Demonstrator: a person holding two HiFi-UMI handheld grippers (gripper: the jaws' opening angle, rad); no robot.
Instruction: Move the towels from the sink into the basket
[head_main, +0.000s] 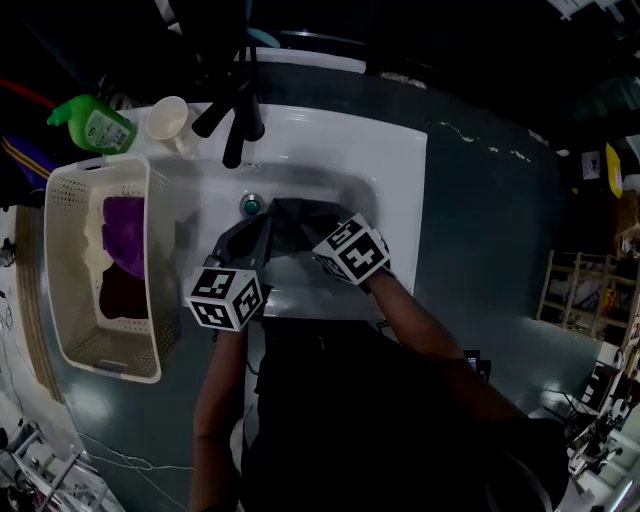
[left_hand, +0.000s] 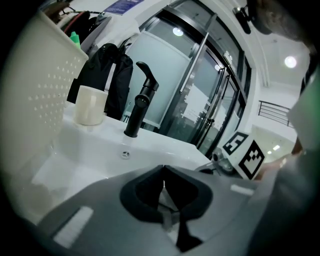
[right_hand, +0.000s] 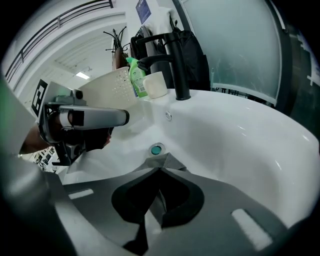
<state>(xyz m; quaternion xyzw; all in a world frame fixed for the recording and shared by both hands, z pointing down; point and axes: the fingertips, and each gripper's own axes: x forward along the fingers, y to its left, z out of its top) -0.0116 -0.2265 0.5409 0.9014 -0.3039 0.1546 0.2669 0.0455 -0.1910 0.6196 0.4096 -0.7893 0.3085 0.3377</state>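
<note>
Closest to my view, two forearms reach up into the white sink. Far left on the counter stands the cream basket, with a purple towel and a dark red towel lying inside it. Behind it sit a green bottle and a cup, then the black faucet. My left gripper hangs in the basin with its fingers together, gripping nothing. Just beside the teal drain, my right gripper points down, its fingers likewise pressed together and empty.
</note>
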